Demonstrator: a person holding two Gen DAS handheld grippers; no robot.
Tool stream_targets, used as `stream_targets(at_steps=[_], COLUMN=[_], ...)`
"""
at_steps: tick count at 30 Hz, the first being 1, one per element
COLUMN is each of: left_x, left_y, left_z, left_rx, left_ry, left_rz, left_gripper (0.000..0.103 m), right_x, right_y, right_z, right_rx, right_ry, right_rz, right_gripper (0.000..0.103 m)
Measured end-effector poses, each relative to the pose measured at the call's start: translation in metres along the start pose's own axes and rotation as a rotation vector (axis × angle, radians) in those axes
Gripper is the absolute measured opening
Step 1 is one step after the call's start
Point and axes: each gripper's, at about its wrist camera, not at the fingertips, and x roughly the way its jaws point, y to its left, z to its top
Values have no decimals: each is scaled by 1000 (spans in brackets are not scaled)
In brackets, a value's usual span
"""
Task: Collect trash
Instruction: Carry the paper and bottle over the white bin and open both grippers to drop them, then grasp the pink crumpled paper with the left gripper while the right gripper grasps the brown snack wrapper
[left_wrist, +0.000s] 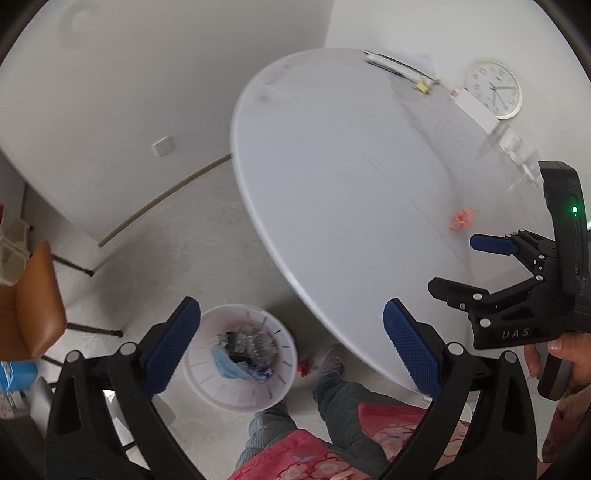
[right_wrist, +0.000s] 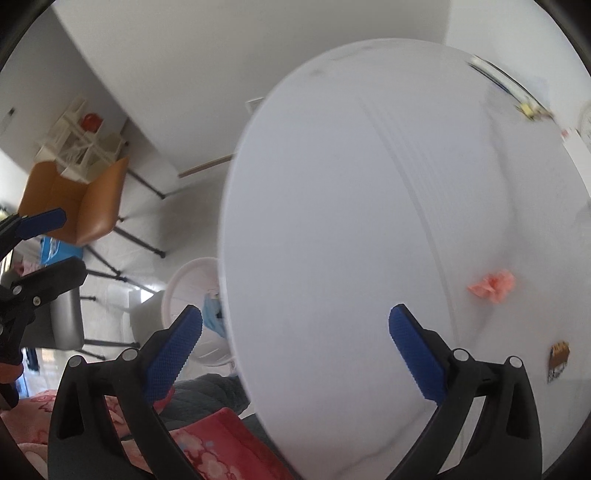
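Both grippers are just hanging in the air with nothing in them. The left gripper has its jaws spread wide, and its blue pads have a knobbly, dimpled rubber texture on matte black plastic arms. Right under it, around 6 o'clock in the left wrist view, sits the bin, a round white plastic tub with slits along the rim, stuffed with crinkly clear wrap, dark bits and a blue mask. A small red scrap lies on the pale tile floor just beside the bin, at its 3 o'clock.

The right gripper is also released, jaws apart, hovering over the near edge of the table, a smooth, glossy white round top. The pink wad, a crumpled, tissue-like lump, sits on the table at about 2 o'clock from the right gripper, well apart from it. A small brown wrapper, flat and rectangular, lies near the table edge at 3 o'clock.

At the far side of the table there's a round white clock. An orange leathery chair stands off at 10 o'clock in the right view.
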Motion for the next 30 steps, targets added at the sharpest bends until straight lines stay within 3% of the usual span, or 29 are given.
stream_targets(at_steps=[11, 19, 23, 30], left_x=[64, 119, 154, 206], left_y=[-151, -231, -261, -291], left_z=[49, 85, 96, 95], left_rx=[265, 335, 361, 433], left_ry=[49, 55, 77, 159], left_rz=[-85, -219, -220, -185], left_gripper=[95, 95, 94, 61], right_x=[-20, -20, -14, -11], right_y=[-174, -279, -312, -337], right_z=[-48, -75, -84, -95], right_rx=[251, 380, 421, 466], right_ry=[-6, 8, 13, 4], right_rz=[-113, -174, -180, -175], right_gripper=[100, 100, 100, 100])
